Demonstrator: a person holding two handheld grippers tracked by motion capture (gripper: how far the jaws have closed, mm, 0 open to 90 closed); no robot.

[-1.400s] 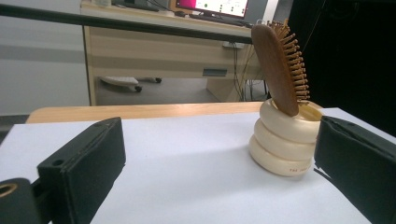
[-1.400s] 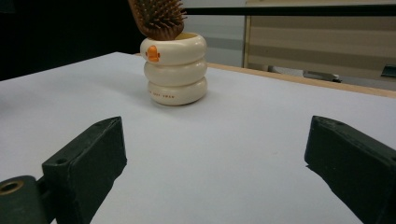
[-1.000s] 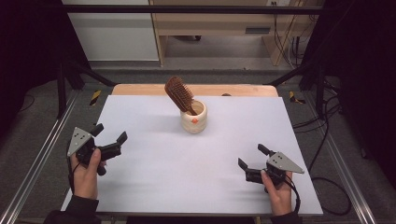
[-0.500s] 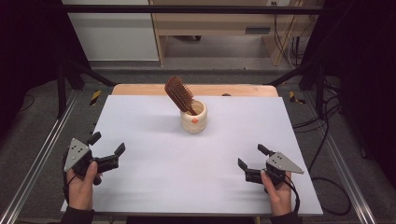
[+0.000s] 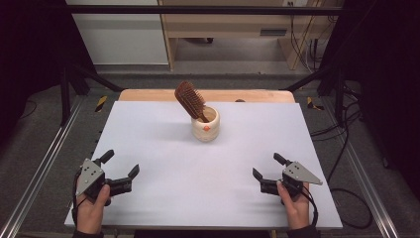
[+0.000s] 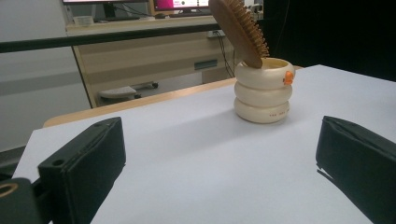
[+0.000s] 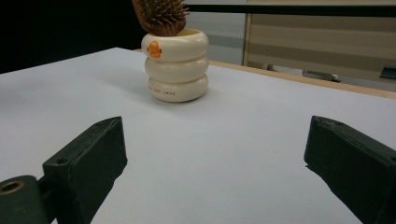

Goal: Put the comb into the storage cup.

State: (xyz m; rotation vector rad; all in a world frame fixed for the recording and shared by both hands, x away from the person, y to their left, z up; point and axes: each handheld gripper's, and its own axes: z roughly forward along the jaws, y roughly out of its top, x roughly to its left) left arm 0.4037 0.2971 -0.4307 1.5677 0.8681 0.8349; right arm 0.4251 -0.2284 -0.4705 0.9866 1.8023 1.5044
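Observation:
A cream ribbed cup [image 5: 206, 126] with a small orange mark stands on the white tabletop [image 5: 163, 148], toward the far middle. A brown wooden hairbrush [image 5: 189, 99] sits in it, head up and leaning to the left. My left gripper [image 5: 121, 163] is open near the front left corner, held in a hand, with nothing between its jaws. My right gripper [image 5: 267, 166] is open near the front right, also empty. In the left gripper view the cup [image 6: 262, 91] and brush [image 6: 238, 28] lie ahead of the open gripper [image 6: 219, 158]. The right gripper view shows the cup [image 7: 176, 65] and brush [image 7: 161, 14] beyond the gripper [image 7: 215, 154].
A strip of wooden table edge [image 5: 148, 94] shows behind the white top. Metal rails [image 5: 44, 163] run along both sides on the floor, with cables [image 5: 341, 129] at the right. A wooden desk [image 5: 233, 25] stands farther back.
My left gripper has drawn back toward the front edge of the table and lowered, still open. The right gripper, cup and brush have not moved.

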